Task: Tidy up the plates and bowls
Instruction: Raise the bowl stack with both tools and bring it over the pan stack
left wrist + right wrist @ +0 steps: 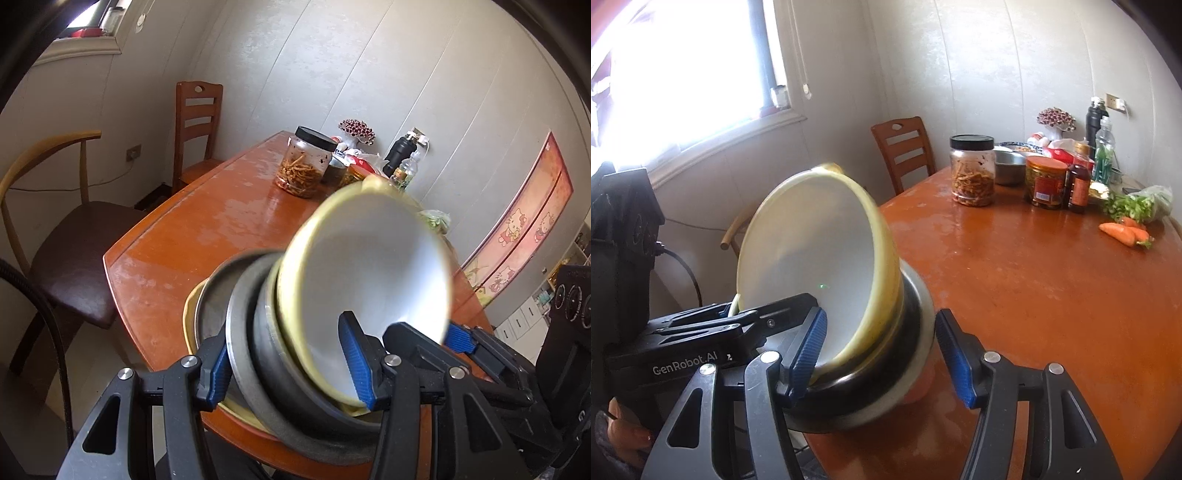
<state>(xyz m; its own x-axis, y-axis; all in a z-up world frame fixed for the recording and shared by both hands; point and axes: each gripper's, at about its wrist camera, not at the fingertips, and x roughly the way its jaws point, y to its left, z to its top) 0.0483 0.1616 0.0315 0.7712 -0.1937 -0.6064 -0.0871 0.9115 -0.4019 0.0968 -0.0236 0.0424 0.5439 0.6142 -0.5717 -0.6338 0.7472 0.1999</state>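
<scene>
A yellow bowl with a white inside (369, 266) (812, 251) sits nested in steel bowls (243, 343) (908, 354), and the whole stack is tipped on its side over the near edge of the table. A steel plate (208, 314) on a yellow plate (189, 317) lies behind the stack. My left gripper (287, 367) is shut on the stack, with one pad outside the steel rim and the other inside the yellow bowl. My right gripper (882, 357) clamps the stack from the other side, one pad inside the yellow bowl and one at the steel rim.
The orange wooden table (1034, 295) carries a black-lidded jar (972, 170), a steel bowl (1010, 162), more jars and bottles (1078, 181), greens and carrots (1126, 230) at its far side. A wooden chair (197, 129) and a padded chair (70, 254) stand to the left.
</scene>
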